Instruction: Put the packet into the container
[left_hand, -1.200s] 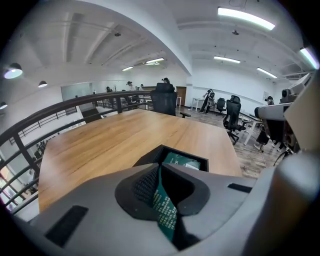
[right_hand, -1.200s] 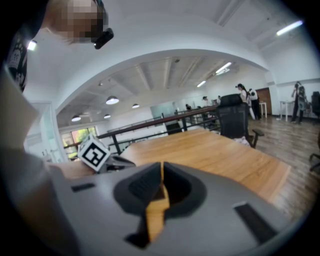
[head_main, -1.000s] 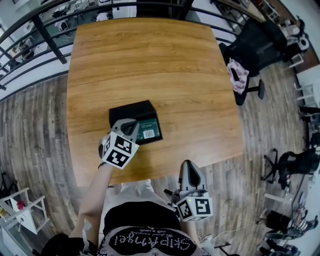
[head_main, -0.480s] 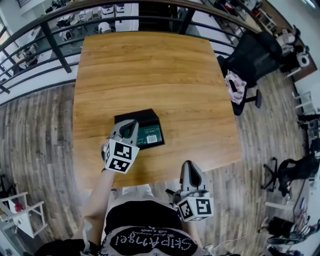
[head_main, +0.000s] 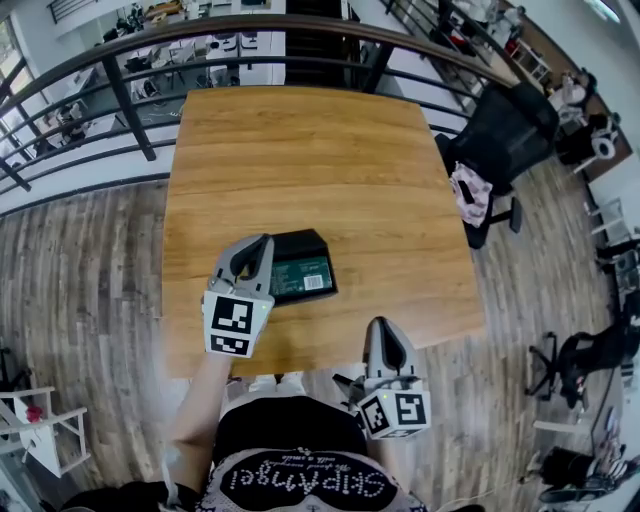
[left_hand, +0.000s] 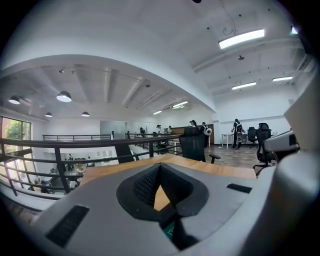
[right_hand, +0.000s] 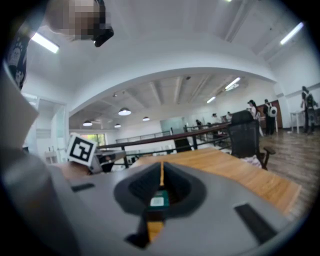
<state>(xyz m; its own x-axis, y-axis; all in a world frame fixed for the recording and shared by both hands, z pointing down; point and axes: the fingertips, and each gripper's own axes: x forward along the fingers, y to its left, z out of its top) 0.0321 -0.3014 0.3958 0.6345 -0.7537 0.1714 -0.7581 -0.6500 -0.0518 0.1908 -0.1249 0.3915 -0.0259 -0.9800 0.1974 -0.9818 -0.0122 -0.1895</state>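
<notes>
On the lower left part of the wooden surface (head_main: 330, 150), a black container (head_main: 292, 239) sits with the green packet (head_main: 298, 272) lying flat inside it, white label toward the right. The left gripper (head_main: 258, 248) hangs over the container's left side. Its fingers (left_hand: 144, 184) are pressed together with nothing between them. Whether it touches the container's rim, I cannot tell.

The right gripper (head_main: 381, 325) is at lower centre of the head view, just off the near edge of the surface and close to the person's body. It is well apart from the container. Its fingers (right_hand: 141, 187) are also pressed together and empty, and the packet shows only beyond them.

The container lies nearer the left and near edges than the far one. All of the surface above and to the right of it is bare wood.

A dark metal railing (head_main: 120, 95) runs along the far and left sides of the surface, at upper left of the frame. At upper right, a black office chair (head_main: 505, 135) stands just beside the right edge, with a pink and white cloth (head_main: 471, 192) draped on it. Grey plank floor (head_main: 80, 290) lies open on the left and right.
</notes>
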